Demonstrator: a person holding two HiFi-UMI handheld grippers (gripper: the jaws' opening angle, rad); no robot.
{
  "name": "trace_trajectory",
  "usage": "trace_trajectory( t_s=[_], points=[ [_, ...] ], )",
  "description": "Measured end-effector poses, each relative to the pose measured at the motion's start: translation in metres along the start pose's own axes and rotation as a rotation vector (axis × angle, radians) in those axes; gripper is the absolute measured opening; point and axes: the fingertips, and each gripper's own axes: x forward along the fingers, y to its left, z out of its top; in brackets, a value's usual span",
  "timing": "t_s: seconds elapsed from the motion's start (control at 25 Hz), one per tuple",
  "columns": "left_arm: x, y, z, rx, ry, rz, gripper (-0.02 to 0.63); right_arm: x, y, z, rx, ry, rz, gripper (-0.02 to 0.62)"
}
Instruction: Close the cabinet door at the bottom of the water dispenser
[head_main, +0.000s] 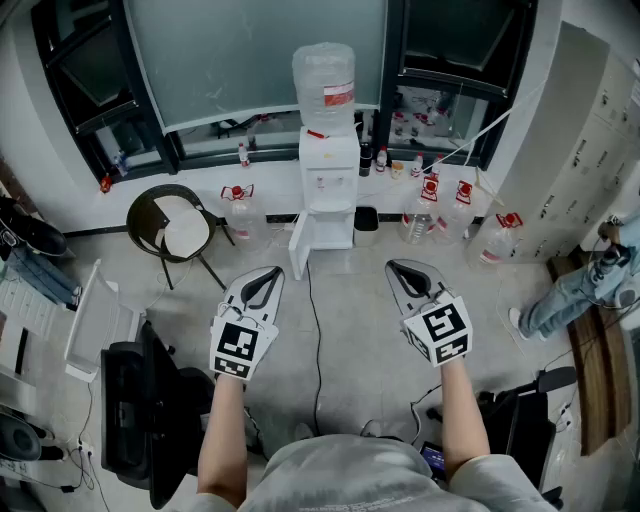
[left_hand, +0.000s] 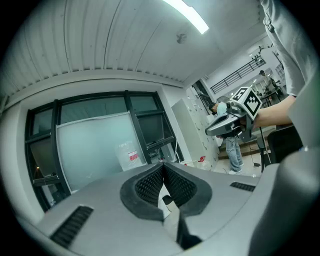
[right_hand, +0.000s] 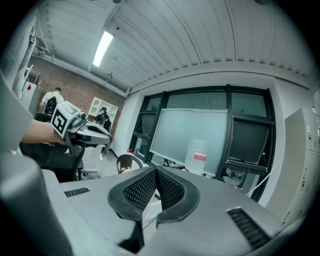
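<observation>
Two bare forearms (head_main: 225, 440) come in from the bottom edge, one gripper on each.

Left gripper (head_main: 272, 272): jaws pressed together, mesh pads (left_hand: 150, 186) meeting at the tips, nothing between them. Right gripper (head_main: 397, 270): the same, jaws together and empty. Both are held above the floor (head_main: 360, 335), well apart from each other, tips toward the dispenser and well short of it. Each gripper view catches the other gripper off to one side.

One black cable (head_main: 315, 340) runs along the floor between the grippers, toward the dispenser.

One person (head_main: 570, 295) in jeans stands at the right edge.

One round chair (head_main: 170, 225) stands left of centre.

One white dispenser (head_main: 328, 185) stands against the window (head_main: 250, 50) wall, one big bottle (head_main: 323, 85) upended on top. Its bottom door (head_main: 299, 245) stands open, swung out to the left. One small black bin (head_main: 366, 225) sits just beside the dispenser, on the right.

Jugs (head_main: 240, 215) with red-and-white labels stand on the floor along the wall. Four counted: one left of the dispenser, three right.
</observation>
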Motion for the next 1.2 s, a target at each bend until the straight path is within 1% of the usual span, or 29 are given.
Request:
trace_trajectory(
  t_s=[0.12, 0.2, 0.32, 0.4, 0.48, 0.56, 0.68, 0.8, 0.92, 1.0, 1.12, 1.2],
  points=[
    [0.001, -0.004, 0.001, -0.015, -0.004, 0.005, 0.017, -0.005, -0.005, 0.003, 0.046, -0.036, -0.002, 0.023],
    [0.002, -0.004, 0.003, -0.02, -0.007, 0.011, 0.017, -0.007, -0.01, 0.002, 0.059, -0.044, -0.013, 0.023],
    [0.005, -0.006, 0.007, -0.022, -0.003, 0.026, 0.017, -0.009, -0.017, -0.002, 0.052, -0.039, -0.009, 0.023],
    [0.007, -0.011, 0.007, -0.027, 0.004, 0.031, 0.017, -0.014, -0.019, -0.003, 0.046, -0.065, 0.002, 0.023],
    [0.012, -0.02, 0.006, -0.049, 0.015, 0.029, 0.017, -0.019, -0.025, -0.006, 0.043, -0.081, 0.003, 0.023],
    [0.019, -0.031, 0.004, -0.079, 0.022, 0.018, 0.017, -0.021, -0.034, -0.015, 0.045, -0.067, 0.007, 0.023],
    [0.027, -0.04, -0.001, -0.09, 0.044, 0.032, 0.017, -0.017, -0.04, -0.036, 0.059, -0.02, 0.054, 0.023],
    [0.036, -0.042, -0.003, -0.095, 0.054, 0.072, 0.017, -0.011, -0.049, -0.048, 0.084, -0.017, 0.097, 0.023],
    [0.052, -0.032, -0.008, -0.126, 0.057, 0.138, 0.017, 0.0, -0.068, -0.05, 0.107, -0.03, 0.104, 0.023],
    [0.065, -0.021, -0.013, -0.158, 0.06, 0.162, 0.017, 0.011, -0.081, -0.051, 0.098, -0.028, 0.102, 0.021],
    [0.091, -0.004, -0.019, -0.167, 0.058, 0.141, 0.017, 0.037, -0.1, -0.055, 0.068, -0.016, 0.09, 0.023],
    [0.114, 0.008, -0.031, -0.136, 0.064, 0.097, 0.017, 0.062, -0.112, -0.057, 0.07, -0.016, 0.081, 0.022]
  ],
)
